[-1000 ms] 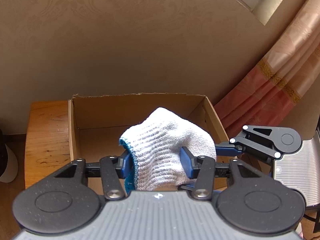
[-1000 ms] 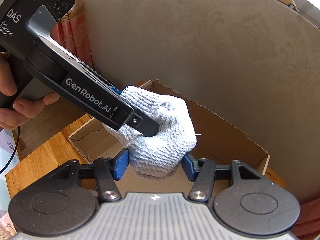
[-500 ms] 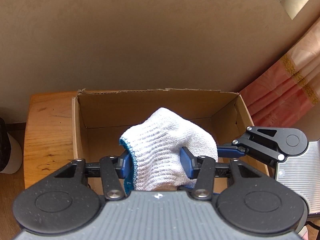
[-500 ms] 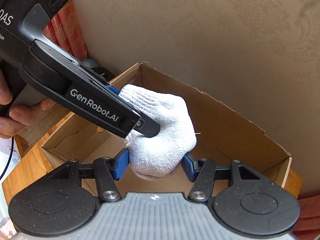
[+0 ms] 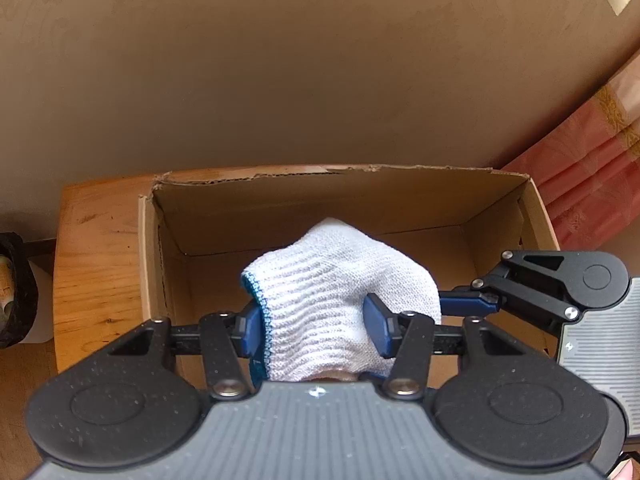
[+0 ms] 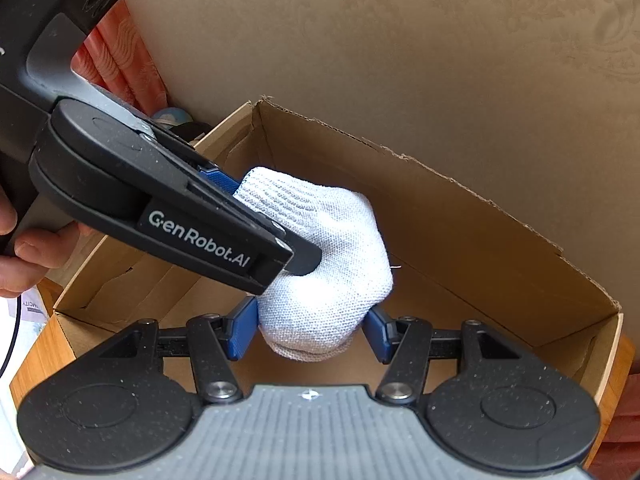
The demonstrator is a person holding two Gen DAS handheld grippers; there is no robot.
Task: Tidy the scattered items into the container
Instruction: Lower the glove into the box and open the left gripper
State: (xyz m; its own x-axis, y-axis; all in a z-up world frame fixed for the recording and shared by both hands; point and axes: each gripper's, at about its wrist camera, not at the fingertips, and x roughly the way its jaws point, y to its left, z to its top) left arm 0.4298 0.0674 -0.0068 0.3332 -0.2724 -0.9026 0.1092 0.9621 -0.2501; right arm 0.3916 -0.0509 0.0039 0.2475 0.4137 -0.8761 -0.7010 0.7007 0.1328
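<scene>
A white knit glove (image 5: 336, 276) with a blue cuff edge hangs bunched over the open cardboard box (image 5: 280, 208). My left gripper (image 5: 316, 328) has its blue pads on both sides of the cuff end. Its jaws are opening, and the pads still touch the glove. My right gripper (image 6: 308, 334) is shut on the other end of the glove (image 6: 328, 248). In the left wrist view the right gripper (image 5: 468, 304) reaches in from the right. In the right wrist view the left gripper (image 6: 298, 262) crosses from the upper left above the box (image 6: 460, 240). The box floor under the glove looks bare.
The box sits on a wooden table (image 5: 96, 264) against a beige patterned wall. A pink curtain (image 5: 592, 184) hangs to the right. A dark object (image 5: 16, 280) stands off the table's left edge. A person's hand (image 6: 24, 248) holds the left gripper's handle.
Both grippers have sunk toward the box with the glove between them, so the box fills more of each view. The left pads stand slightly wider apart.
</scene>
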